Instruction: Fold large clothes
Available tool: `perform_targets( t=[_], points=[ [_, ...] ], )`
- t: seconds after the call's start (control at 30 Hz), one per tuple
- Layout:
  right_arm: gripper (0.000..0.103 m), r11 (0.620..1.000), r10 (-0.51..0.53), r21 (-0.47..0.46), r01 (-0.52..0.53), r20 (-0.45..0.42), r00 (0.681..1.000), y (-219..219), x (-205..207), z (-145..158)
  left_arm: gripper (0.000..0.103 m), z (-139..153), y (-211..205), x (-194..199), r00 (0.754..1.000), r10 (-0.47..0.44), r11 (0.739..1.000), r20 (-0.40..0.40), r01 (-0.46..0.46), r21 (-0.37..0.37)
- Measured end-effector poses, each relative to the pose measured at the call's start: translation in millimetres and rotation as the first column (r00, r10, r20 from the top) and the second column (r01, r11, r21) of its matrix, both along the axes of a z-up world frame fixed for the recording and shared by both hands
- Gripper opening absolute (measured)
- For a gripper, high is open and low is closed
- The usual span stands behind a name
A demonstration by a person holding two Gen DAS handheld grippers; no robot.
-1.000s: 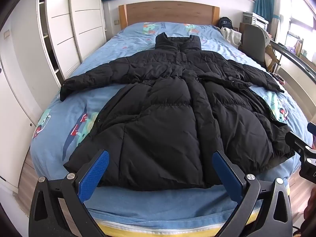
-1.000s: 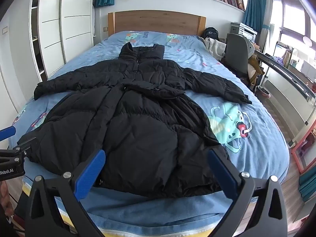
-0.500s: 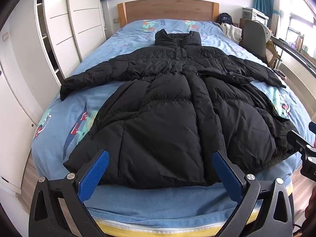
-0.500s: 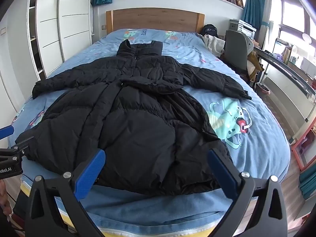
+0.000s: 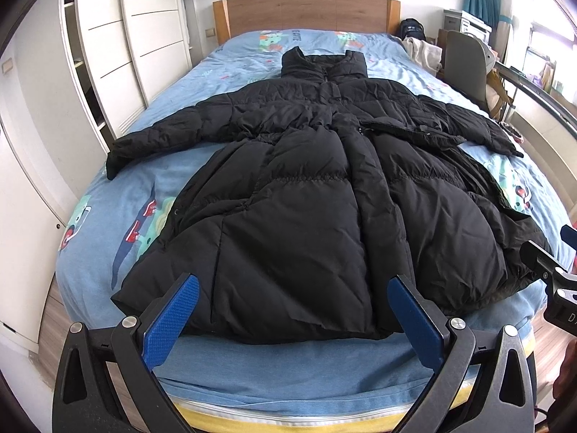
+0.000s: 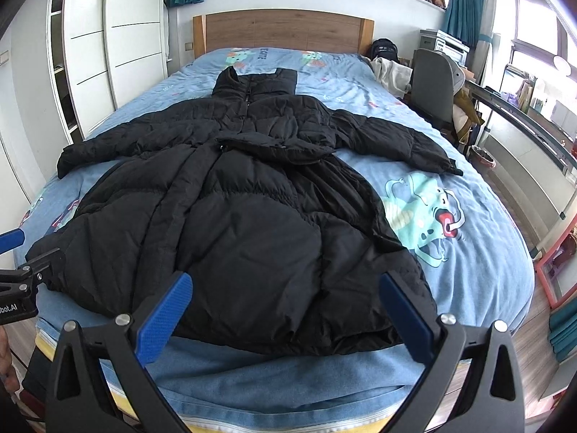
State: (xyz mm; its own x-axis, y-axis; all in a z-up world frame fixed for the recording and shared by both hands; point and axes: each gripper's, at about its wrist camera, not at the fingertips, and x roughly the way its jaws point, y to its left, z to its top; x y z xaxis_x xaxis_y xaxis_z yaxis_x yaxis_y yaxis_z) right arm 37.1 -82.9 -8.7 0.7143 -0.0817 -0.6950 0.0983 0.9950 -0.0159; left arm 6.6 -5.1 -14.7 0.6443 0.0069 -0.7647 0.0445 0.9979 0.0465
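A long black puffer coat [image 5: 310,195] lies spread flat on the bed, collar toward the headboard, both sleeves stretched out sideways, hem at the near edge. It also shows in the right wrist view [image 6: 245,213]. My left gripper [image 5: 293,290] is open and empty, above the hem's left half. My right gripper [image 6: 285,288] is open and empty, above the hem's right half. Neither touches the coat.
The bed has a blue cartoon-print sheet [image 6: 479,274] and a wooden headboard [image 5: 303,11]. White wardrobes [image 5: 108,57] stand along the left. A grey chair [image 6: 432,83], a desk and a window rail line the right side. Wooden floor shows on both sides.
Both grippers have moved slightly forward and lower toward the coat's hem. The coat has not moved and both grippers stay open.
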Motion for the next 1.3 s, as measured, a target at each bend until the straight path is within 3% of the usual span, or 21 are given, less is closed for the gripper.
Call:
perform_targets(
  t=[0.7, 1.3],
  points=[
    [0.103, 1.0, 0.001, -0.007, -0.001, -0.011, 1.0, -4, 7, -11, 0.103, -7, -1, 9, 0.999, 0.011, 1.0, -0.034, -0.01, 0.023],
    [0.103, 1.0, -0.002, -0.026, 0.001, -0.048, 0.999, -2, 24, -12, 0.103, -21, 7, 31, 0.992, -0.01, 1.0, -0.127, 0.011, 0.009]
  ],
)
